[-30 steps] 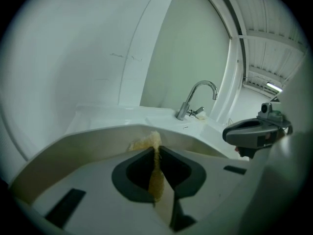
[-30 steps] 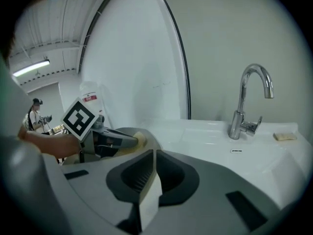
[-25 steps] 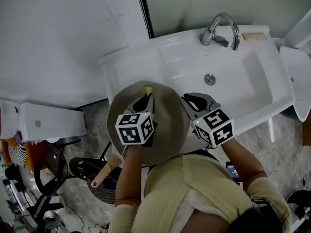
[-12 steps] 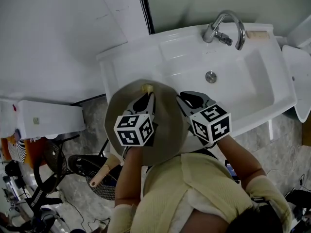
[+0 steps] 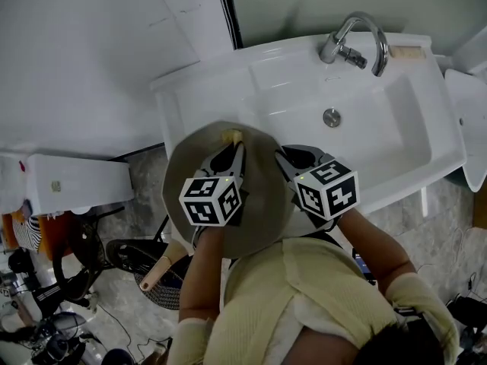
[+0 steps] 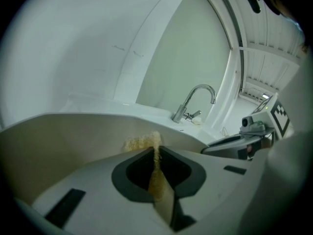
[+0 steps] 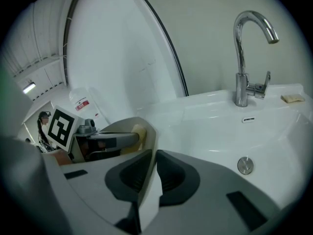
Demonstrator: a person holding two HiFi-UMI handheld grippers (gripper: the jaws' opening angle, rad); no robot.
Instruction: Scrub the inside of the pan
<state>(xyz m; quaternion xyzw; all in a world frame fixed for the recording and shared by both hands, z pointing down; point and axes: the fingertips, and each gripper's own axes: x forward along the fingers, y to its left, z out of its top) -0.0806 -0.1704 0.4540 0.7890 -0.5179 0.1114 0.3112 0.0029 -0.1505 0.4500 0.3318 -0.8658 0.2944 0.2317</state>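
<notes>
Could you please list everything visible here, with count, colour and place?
pan: one, beige, held over the sink's left front edge
pan handle: one, wooden, sticking out towards the floor
sponge: one, yellow, against the pan's far inner wall
sink: one, white, against the wall
faucet: one, chrome, on the sink's back rim
drain: one, silver, basin floor
small bar: one, tan, back rim right of the faucet
box: one, white, left of the sink
left hand-held gripper: one, grey, shut on the sponge
right hand-held gripper: one, grey, shut on the pan's rim
</notes>
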